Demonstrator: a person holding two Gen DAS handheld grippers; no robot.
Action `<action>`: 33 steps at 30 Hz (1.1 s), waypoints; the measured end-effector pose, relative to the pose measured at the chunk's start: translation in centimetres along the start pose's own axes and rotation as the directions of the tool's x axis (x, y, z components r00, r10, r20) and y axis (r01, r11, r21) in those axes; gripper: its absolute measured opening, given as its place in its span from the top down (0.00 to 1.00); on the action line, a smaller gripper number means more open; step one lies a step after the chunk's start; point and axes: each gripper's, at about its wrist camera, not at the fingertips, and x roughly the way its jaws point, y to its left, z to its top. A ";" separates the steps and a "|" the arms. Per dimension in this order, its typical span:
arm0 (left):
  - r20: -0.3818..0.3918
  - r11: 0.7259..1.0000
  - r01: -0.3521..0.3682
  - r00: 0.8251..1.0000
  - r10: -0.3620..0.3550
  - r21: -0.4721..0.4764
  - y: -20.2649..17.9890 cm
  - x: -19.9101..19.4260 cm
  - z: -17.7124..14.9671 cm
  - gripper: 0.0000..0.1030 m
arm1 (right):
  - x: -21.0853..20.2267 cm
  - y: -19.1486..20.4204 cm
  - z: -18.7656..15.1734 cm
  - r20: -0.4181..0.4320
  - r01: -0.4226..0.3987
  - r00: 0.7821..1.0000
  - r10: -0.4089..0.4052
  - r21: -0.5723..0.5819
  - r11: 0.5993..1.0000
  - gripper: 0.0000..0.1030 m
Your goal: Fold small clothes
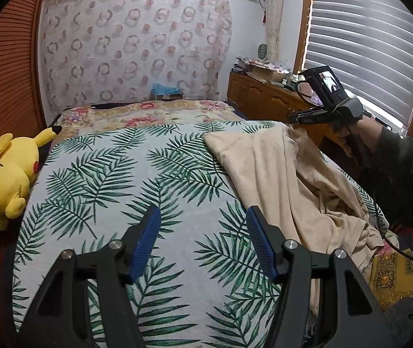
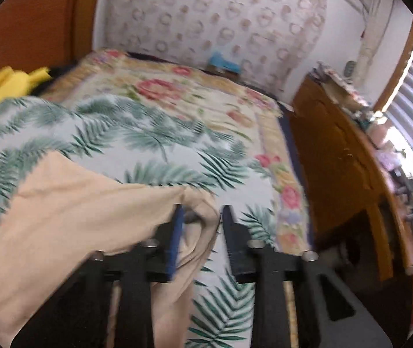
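Note:
A beige garment (image 1: 287,179) lies crumpled along the right side of the bed on a palm-leaf sheet (image 1: 125,179). My left gripper (image 1: 202,223) is open and empty, hovering over the sheet just left of the garment. My right gripper (image 1: 292,120) is at the garment's far corner, held up by a hand. In the right wrist view the right gripper (image 2: 202,214) has its jaws apart with a fold of the beige garment (image 2: 90,211) bunched between them, against the left finger (image 2: 177,232). The view is blurred.
A yellow plush toy (image 1: 6,174) lies at the bed's left edge. A floral blanket (image 1: 148,113) covers the far end of the bed. A wooden dresser (image 1: 264,95) with clutter stands at the right, under a window with blinds (image 1: 366,43).

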 end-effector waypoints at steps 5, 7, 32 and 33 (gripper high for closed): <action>-0.017 1.000 0.022 1.000 -0.022 0.015 -1.1 0.4 -0.4 0.41 | -3.3 0.0 -2.1 0.048 -0.090 0.995 0.089 0.015 0.996 0.69; -0.025 0.999 0.033 0.999 -0.032 0.026 -1.7 0.7 -0.5 0.41 | -5.7 0.6 -3.7 0.076 -0.139 0.988 0.138 0.003 0.990 0.68; -0.133 0.984 0.141 0.983 -0.126 0.113 -7.4 3.1 -2.6 0.41 | -15.1 6.7 -19.0 0.079 -0.348 0.935 0.345 0.022 0.937 0.68; -0.137 0.983 0.142 0.983 -0.126 0.114 -7.5 3.2 -2.7 0.41 | -15.2 6.9 -19.3 0.079 -0.352 0.934 0.350 0.018 0.936 0.68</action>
